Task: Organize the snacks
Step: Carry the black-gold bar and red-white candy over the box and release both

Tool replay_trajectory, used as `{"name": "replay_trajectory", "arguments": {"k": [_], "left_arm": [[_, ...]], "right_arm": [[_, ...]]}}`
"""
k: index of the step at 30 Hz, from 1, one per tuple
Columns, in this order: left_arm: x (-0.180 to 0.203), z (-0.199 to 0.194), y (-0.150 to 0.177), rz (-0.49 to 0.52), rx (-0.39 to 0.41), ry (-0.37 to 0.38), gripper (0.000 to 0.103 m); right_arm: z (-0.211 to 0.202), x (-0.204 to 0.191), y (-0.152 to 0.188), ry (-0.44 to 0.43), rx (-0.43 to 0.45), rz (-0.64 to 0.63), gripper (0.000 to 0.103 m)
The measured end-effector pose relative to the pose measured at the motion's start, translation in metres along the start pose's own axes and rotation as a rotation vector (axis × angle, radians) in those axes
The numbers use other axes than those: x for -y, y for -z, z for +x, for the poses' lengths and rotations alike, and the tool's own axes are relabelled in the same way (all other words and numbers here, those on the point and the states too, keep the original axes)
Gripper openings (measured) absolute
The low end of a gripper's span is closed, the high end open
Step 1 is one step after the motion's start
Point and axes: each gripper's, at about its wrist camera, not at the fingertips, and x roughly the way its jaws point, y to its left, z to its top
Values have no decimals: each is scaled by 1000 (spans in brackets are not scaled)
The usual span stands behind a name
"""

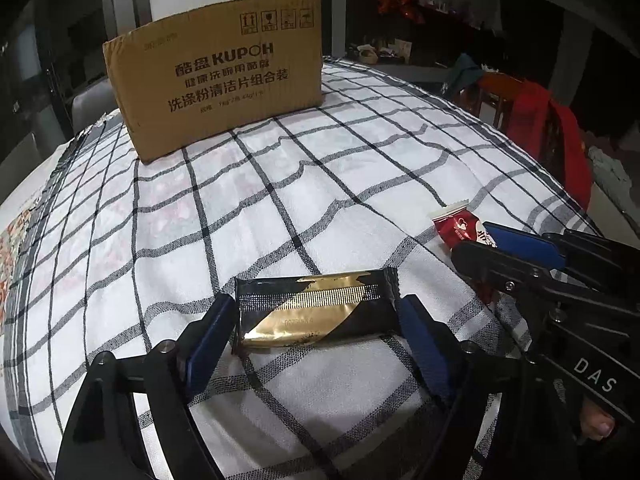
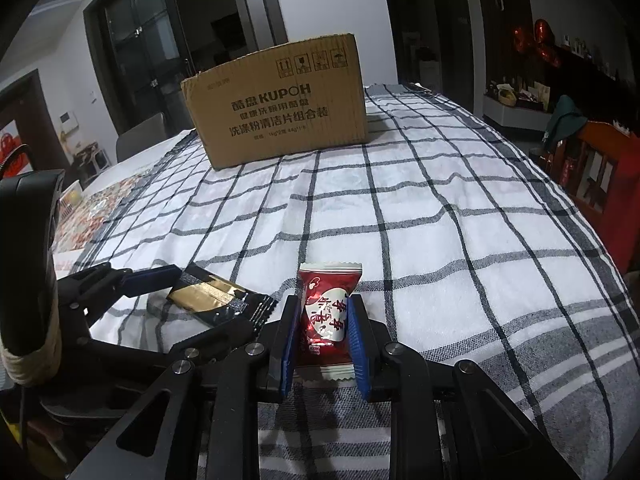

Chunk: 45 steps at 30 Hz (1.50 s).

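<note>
A black and gold snack bar (image 1: 316,312) lies on the checked tablecloth (image 1: 280,184), between the blue pads of my left gripper (image 1: 318,322), whose jaws touch both its ends. It also shows in the right wrist view (image 2: 218,298). A red and white candy packet (image 2: 326,312) sits between the pads of my right gripper (image 2: 322,320), which is closed on its sides. The packet (image 1: 460,228) and right gripper (image 1: 504,248) show at right in the left wrist view. A brown cardboard box (image 1: 218,74) stands upright at the far side of the table, also in the right wrist view (image 2: 278,106).
The tablecloth (image 2: 440,220) covers the table to its right edge. A red chair with a red cloth (image 1: 552,132) stands right of the table. A patterned mat (image 2: 96,216) lies at the left. A grey chair (image 2: 140,140) stands behind the table.
</note>
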Motion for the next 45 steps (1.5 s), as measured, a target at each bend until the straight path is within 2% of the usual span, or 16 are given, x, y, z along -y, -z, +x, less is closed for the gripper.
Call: {"name": "replay_trajectory", "arguments": {"k": [9,22,34,38,45], "left_arm": [[2,-20,0,24,68,-60,80],[-8,-62,-14,-27,169,-108,79],[-27,-94,-46,-78,262,-138,79],[-34,-103,-60,-87,298,-142,79],[-53,-107,-91,-104,330,-163,79]], "right_arm": [[-7,0,-2,-7,22,-1,24],[-29,-11,-16,-23,91,-21,24],[-50,-20,-59,-39,186,-50,24],[-50,-18,-76,-63,190,-30,24],[-43,-20,-116,-45,251,-54,24]]}}
